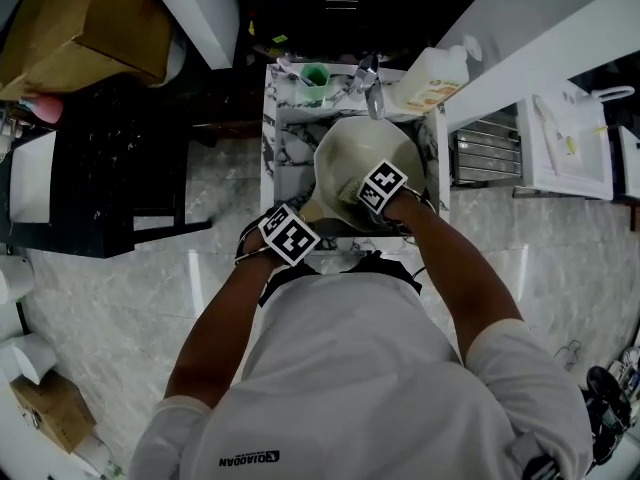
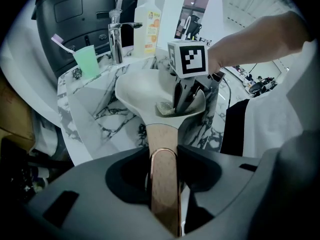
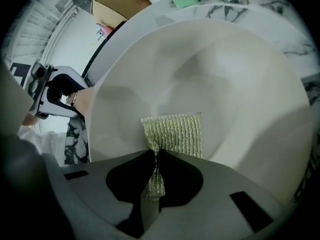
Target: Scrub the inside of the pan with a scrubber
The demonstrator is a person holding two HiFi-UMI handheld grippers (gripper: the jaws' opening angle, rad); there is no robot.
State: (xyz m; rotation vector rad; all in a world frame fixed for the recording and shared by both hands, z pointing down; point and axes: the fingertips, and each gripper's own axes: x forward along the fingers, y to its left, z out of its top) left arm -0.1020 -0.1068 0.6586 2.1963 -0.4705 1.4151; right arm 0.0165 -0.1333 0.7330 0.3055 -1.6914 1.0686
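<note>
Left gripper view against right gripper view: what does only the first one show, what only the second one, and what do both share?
Only the left gripper view: the left gripper shut on the pan's wooden handle, the soap bottle, the right gripper from outside with its marker cube. Only the right gripper view: that gripper's jaws pinching a corner of the scrubber, a cardboard box. Both: the pan's cream inside, the scrubber lying on it, the green cup.

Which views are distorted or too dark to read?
Head view: dim, near-black at top centre, but the pan reads clearly. Left gripper view: heavy fisheye, black corners, the pan handle sharp. Right gripper view: same fisheye, the scrubber crisp, soft shadows across the pan's inside.
</note>
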